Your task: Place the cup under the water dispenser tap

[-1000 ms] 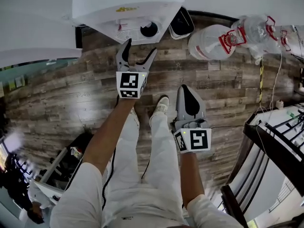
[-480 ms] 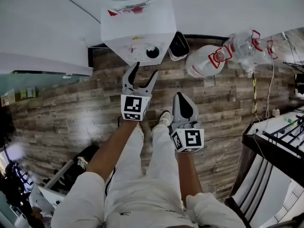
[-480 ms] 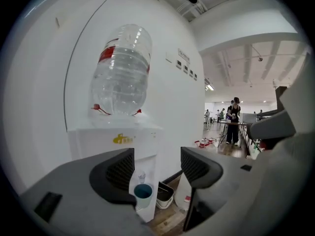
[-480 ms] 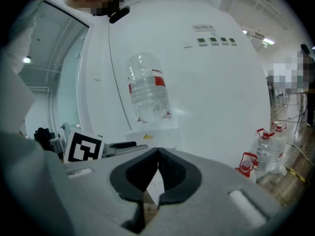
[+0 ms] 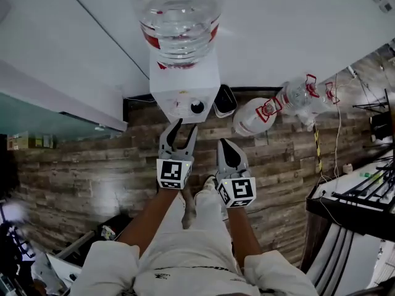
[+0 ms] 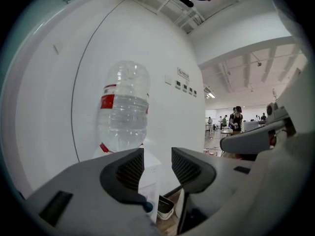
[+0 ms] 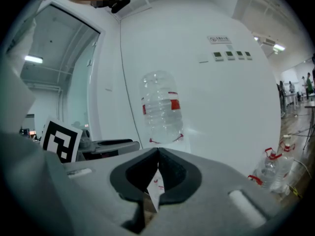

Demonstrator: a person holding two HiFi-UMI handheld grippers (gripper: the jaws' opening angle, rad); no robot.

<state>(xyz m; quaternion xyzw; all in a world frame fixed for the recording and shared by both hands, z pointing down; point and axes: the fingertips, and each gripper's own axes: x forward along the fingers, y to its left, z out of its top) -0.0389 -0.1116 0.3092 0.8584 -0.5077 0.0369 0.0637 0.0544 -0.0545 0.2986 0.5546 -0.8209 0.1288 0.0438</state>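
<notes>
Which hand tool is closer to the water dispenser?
Left. The left tool, its empty jaws having just closed partway, points at the water dispenser from just short of it; the right tool sits farther back, off to its side.

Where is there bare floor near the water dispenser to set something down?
Bare wood floor opens left of the water dispenser, along the white wall. Right of it is crowded: a dark bin beside it, then big water bottles lying on the floor.

Spare water bottles point(image 5: 254, 118) on wooden floor point(image 5: 80, 159)
</notes>
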